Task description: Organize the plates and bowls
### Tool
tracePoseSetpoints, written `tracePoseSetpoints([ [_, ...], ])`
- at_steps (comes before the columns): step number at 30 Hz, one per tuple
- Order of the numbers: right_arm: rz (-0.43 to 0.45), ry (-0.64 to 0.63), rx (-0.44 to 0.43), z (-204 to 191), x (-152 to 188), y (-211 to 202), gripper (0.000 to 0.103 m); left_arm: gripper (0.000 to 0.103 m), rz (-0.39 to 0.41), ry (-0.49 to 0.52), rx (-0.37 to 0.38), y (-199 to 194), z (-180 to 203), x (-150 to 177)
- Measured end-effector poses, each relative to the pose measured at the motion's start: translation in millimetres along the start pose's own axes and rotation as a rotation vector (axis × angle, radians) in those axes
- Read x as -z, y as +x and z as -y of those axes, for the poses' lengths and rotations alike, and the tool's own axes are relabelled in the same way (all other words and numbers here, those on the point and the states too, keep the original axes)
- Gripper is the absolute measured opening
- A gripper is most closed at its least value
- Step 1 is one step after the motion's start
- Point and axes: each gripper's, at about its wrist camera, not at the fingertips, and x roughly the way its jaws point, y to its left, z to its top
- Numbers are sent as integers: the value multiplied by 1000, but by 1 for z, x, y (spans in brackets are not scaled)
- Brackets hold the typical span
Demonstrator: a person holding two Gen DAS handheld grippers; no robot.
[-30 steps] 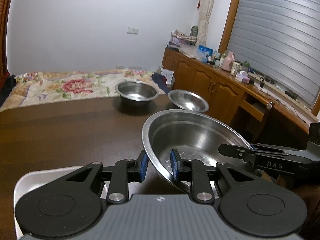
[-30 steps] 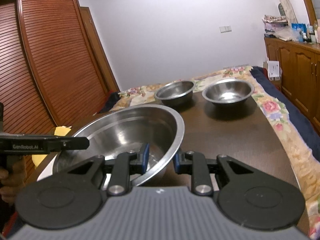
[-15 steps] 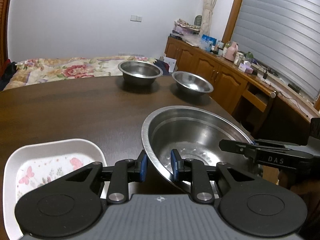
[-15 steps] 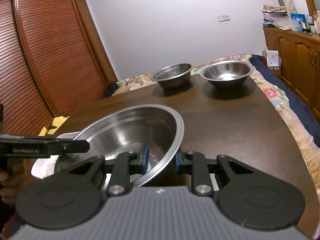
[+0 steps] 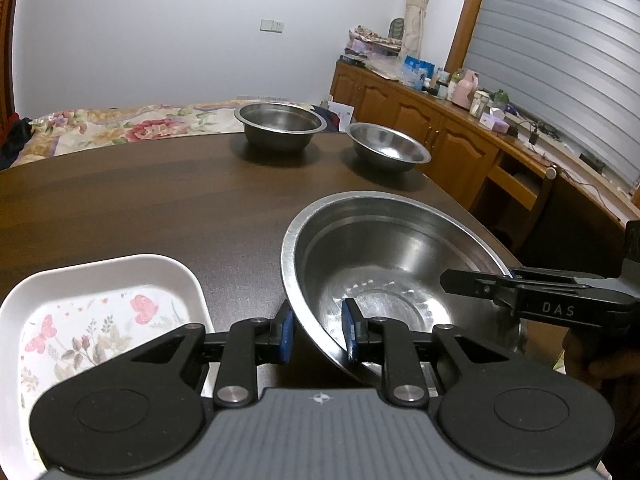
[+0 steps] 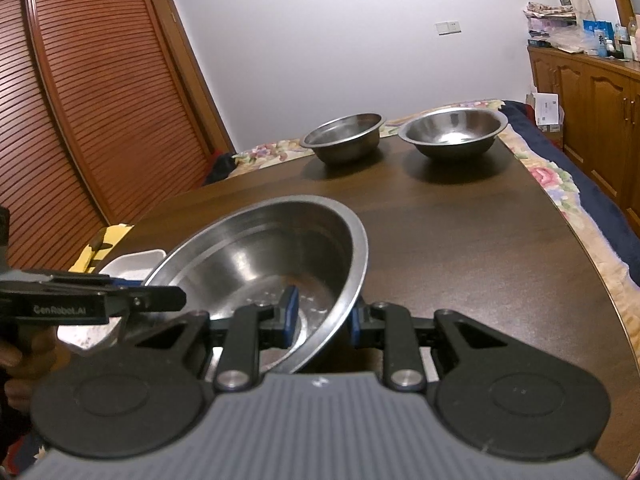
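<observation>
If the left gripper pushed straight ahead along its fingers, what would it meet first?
The left gripper is already clamped on the big steel bowl, so that rim is in the way. Beyond it, probably the small bowl at the table's far edge, though depth is unclear.

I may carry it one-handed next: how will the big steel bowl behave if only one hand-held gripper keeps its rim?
The big bowl is wide and held only at its thin rim, so it would probably sag or swing. Its polished steel looks slick; it may slip. It looks stiff.
</observation>
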Motion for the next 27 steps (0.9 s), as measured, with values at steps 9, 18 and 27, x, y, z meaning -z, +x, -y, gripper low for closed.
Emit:
tracePoseSetpoints([
  [9, 10, -6, 9, 3, -3, -4, 44, 42, 14, -6, -22, -2, -4, -4],
  [18, 54, -33, 28, 8, -20, -16, 46, 49, 51, 18, -52, -8, -5, -19],
  [27, 103, -101, 53, 9, -46, -25, 47, 51, 90, 57, -78, -10, -3, -43],
])
